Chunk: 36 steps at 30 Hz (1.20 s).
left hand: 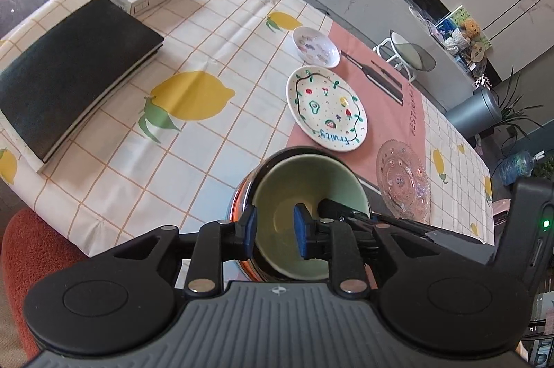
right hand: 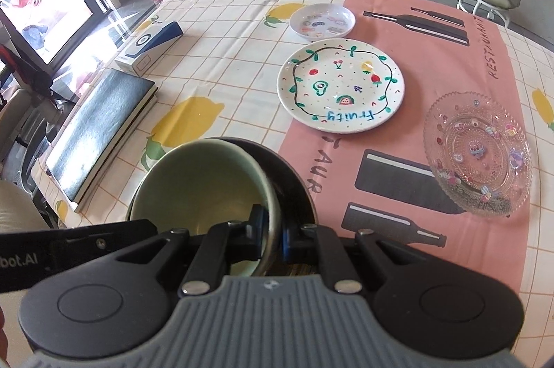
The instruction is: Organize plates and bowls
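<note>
I am nesting the green bowl (left hand: 304, 194) into the dark metal bowl (right hand: 294, 181), both at the near edge of the table (left hand: 214, 32). My left gripper (left hand: 275, 231) straddles the green bowl's near rim with its jaws parted and the pads off the wall, so it holds nothing. My right gripper (right hand: 273, 234) is clamped on the far-side rims, one pad inside the green bowl; I cannot tell whether it pinches one wall or both. The green bowl sits tilted, so I judge it best to lift the left clear straight up and let the right ease the bowl level before letting go. The bowls' bottoms and their contact are hidden. The fruit plate (right hand: 341, 85), small dish (right hand: 322, 21) and glass plate (right hand: 479, 153) wait beyond, apart.
</note>
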Tool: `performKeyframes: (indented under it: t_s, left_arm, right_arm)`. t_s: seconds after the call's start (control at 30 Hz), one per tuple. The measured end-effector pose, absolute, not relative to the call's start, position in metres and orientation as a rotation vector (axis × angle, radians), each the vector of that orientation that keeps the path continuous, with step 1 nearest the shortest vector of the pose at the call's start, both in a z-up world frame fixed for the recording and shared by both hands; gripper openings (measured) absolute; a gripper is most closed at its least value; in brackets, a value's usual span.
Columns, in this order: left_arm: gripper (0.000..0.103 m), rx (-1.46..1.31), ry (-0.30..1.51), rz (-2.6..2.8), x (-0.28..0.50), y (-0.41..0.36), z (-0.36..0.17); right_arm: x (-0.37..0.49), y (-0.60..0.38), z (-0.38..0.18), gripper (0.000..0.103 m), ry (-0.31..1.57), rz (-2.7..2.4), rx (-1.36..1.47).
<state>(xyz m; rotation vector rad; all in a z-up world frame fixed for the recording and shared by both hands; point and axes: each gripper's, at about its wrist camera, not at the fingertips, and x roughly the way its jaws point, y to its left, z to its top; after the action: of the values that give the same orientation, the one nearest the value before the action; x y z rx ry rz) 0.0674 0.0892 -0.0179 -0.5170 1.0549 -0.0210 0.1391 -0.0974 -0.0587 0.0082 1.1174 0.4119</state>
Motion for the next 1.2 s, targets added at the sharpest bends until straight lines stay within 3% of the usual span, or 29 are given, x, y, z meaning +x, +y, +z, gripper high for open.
performKeyframes:
  t_s: [0.17, 0.3, 0.6, 0.63, 0.83, 0.93, 1.2]
  left_arm:
    - [0.03, -0.524, 1.015, -0.022, 0.067, 0.093, -0.008]
    - [0.039, -0.534, 1.001, 0.01, 0.065, 0.098, -0.013]
    - [0.048, -0.57, 1.018, 0.078, 0.06, 0.109, -0.034]
    - [0.049, -0.572, 1.019, 0.081, 0.06, 0.109, -0.035]
    - [0.06, -0.597, 1.001, 0.081, 0.059, 0.108, -0.04]
    - [0.06, -0.611, 1.003, 0.081, 0.06, 0.107, -0.043]
    - [0.061, -0.632, 0.988, 0.082, 0.061, 0.106, -0.043]
  right_arm:
    - [0.139, -0.092, -0.059, 0.008, 1.105, 0.411, -0.033]
    - [0.137, -0.089, -0.059, 0.008, 1.099, 0.413, -0.067]
    - [0.134, -0.091, -0.05, 0.008, 1.072, 0.416, -0.095]
    - [0.134, -0.092, -0.048, 0.013, 1.063, 0.412, -0.098]
    - [0.134, -0.107, -0.041, 0.015, 1.065, 0.427, -0.024]
    - [0.134, -0.113, -0.04, 0.024, 1.07, 0.453, 0.038]
    - [0.132, -0.117, -0.029, 0.026, 1.008, 0.478, 0.055]
